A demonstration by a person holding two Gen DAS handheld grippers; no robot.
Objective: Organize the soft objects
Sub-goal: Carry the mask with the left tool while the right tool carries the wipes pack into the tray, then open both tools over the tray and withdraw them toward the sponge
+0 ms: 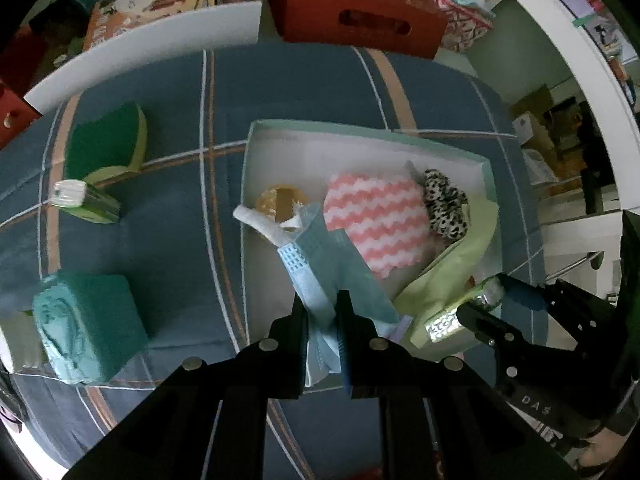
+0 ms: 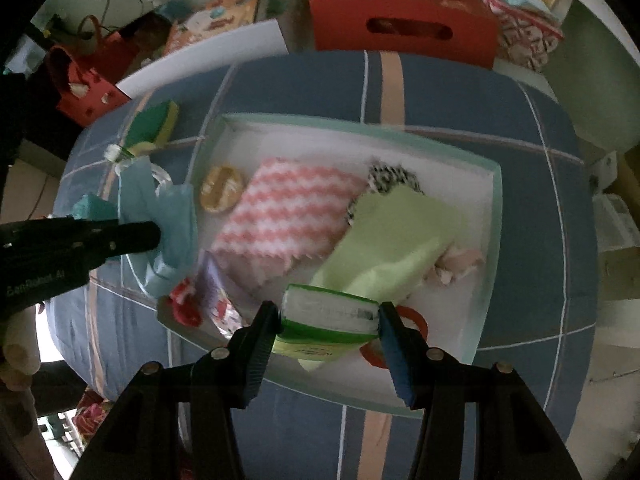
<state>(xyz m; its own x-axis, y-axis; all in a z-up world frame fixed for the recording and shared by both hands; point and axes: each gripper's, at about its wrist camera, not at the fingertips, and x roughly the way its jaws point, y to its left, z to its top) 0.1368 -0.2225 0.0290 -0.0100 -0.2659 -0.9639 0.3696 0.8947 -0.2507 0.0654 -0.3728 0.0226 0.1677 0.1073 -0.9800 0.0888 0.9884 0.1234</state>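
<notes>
My left gripper (image 1: 321, 304) is shut on a pale blue face mask (image 1: 316, 256), which hangs over the left edge of a white box with a pale green rim (image 1: 360, 130). My right gripper (image 2: 328, 320) is shut on a green and white tissue pack (image 2: 330, 314), held above the box's near edge (image 2: 496, 240). Inside the box lie a pink and white zigzag cloth (image 2: 288, 208), a light green cloth (image 2: 400, 236), a leopard-print scrunchie (image 1: 444, 208) and a round tan pad (image 2: 222, 189). The left gripper (image 2: 154, 236) and the mask (image 2: 160, 208) also show at the left of the right wrist view.
On the blue plaid cushion (image 1: 168, 240) left of the box sit a green and yellow sponge (image 1: 108, 140), another tissue pack (image 1: 84, 200) and a teal block (image 1: 88, 324). A red box (image 2: 400, 12) and a white shelf edge (image 1: 140, 52) stand behind the cushion.
</notes>
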